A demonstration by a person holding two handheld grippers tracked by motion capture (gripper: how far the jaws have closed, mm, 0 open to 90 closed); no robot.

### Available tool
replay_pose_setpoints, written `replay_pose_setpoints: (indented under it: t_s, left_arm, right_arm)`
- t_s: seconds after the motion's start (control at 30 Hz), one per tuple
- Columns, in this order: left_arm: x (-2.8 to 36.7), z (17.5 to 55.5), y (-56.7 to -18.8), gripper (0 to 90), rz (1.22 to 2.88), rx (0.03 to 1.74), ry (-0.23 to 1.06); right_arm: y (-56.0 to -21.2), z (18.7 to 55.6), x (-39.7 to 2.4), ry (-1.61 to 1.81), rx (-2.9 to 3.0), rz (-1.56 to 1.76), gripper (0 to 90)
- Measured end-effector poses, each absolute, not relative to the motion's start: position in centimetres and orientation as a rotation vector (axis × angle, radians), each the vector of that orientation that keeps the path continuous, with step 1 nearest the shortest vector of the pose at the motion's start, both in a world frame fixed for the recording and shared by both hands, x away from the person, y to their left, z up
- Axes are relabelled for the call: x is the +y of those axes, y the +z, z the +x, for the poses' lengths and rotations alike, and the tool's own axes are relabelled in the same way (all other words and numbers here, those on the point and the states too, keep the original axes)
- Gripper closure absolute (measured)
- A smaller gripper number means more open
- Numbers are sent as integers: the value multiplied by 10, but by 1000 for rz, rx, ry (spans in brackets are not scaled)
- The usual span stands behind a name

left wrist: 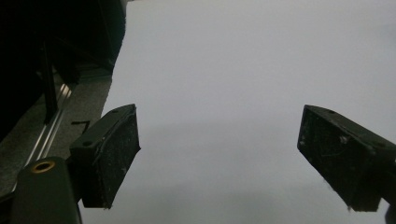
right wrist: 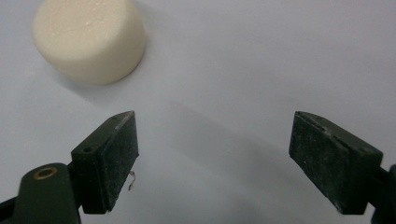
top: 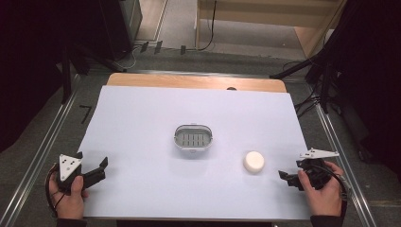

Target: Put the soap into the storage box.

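A grey oval slotted dish [top: 193, 137] sits at the middle of the white table cover [top: 142, 118]. To its right and nearer me lies a round cream soap bar [top: 254, 161], upright on its flat face. My right gripper [top: 286, 178] is held low at the table's right front, a short way right of the bar, and points left. In the right gripper view it is open [right wrist: 215, 158] with nothing between the jaws, and the bar [right wrist: 88, 39] lies ahead at the upper left. My left gripper [top: 92, 161] rests open at the left front corner [left wrist: 219, 158], over bare cover.
A wooden table edge [top: 194, 81] shows beyond the cover. Metal rails [top: 42, 151] run along the floor on both sides. Black stand legs and cables [top: 312, 94] lie at the right, and a light wooden frame [top: 265, 19] stands at the back.
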State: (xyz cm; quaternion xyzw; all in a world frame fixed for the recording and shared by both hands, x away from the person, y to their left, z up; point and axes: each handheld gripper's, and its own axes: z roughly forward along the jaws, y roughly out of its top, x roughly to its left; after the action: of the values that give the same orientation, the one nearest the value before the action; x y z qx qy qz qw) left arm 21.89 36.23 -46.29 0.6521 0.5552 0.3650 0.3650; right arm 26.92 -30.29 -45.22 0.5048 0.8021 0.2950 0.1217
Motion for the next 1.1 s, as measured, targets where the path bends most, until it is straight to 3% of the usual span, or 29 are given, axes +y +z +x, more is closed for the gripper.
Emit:
replay_pose_setpoints:
  t_s: [1.1]
  left_arm:
    - [363, 219, -463, 136, 1691, 1418, 916]
  right_arm:
    - [-448, 304, -236, 489, 2750, 1337, 134]
